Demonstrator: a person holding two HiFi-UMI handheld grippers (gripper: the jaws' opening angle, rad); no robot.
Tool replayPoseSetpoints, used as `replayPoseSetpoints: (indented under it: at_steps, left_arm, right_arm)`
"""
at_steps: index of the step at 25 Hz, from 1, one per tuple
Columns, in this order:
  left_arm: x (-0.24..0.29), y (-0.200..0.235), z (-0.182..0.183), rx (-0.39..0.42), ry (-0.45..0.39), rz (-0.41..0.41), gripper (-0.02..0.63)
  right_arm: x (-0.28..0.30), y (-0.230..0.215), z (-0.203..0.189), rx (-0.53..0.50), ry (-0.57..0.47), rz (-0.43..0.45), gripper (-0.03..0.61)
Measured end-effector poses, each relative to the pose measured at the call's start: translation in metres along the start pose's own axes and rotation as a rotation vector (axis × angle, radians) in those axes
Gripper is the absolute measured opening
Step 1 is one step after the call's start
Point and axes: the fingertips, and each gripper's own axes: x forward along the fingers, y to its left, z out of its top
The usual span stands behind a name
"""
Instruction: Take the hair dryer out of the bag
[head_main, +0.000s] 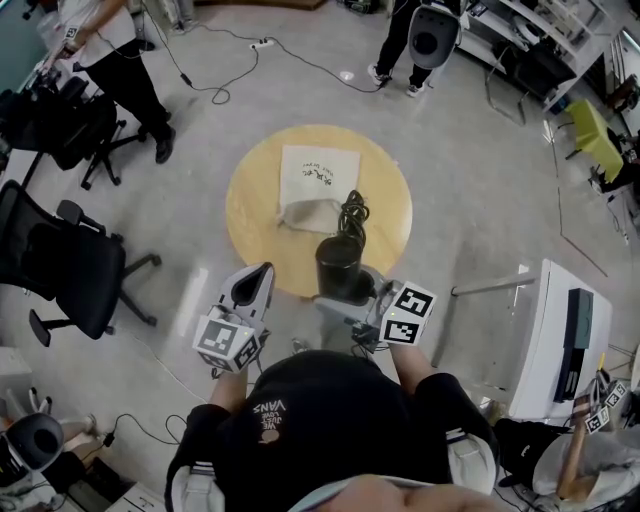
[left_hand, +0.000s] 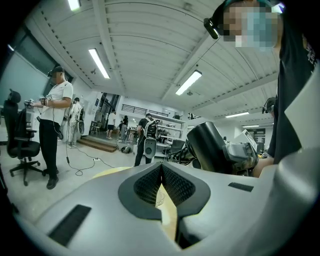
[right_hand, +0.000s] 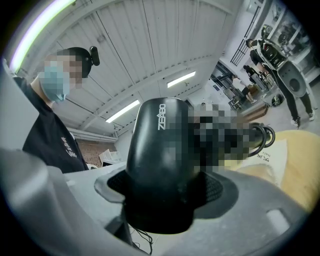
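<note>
The black hair dryer (head_main: 339, 264) is out of the bag, held over the near edge of the round wooden table (head_main: 250, 215). My right gripper (head_main: 350, 297) is shut on its body (right_hand: 160, 155), and the pads press both sides. Its coiled black cord (head_main: 352, 213) trails toward the white cloth bag (head_main: 318, 180), which lies flat on the table with its mouth rumpled. At the table's near left edge my left gripper (head_main: 258, 280) is shut with nothing between its pads (left_hand: 172, 182). The left gripper view shows the dryer (left_hand: 210, 145) to its right.
A black office chair (head_main: 70, 265) stands to the left of the table. A white cabinet (head_main: 555, 340) sits at the right. People stand at the far side of the room (head_main: 110, 60), with cables (head_main: 215, 85) on the floor.
</note>
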Motion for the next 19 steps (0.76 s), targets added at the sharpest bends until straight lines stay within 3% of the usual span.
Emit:
replayPoseSetpoints:
  at_steps: [19]
  left_arm:
    - [0.0015,-0.0025,0.0045,0.007,-0.018,0.006,0.011]
  right_arm:
    - [0.0039,0.0,-0.0012,0.004,0.012,0.005,0.354]
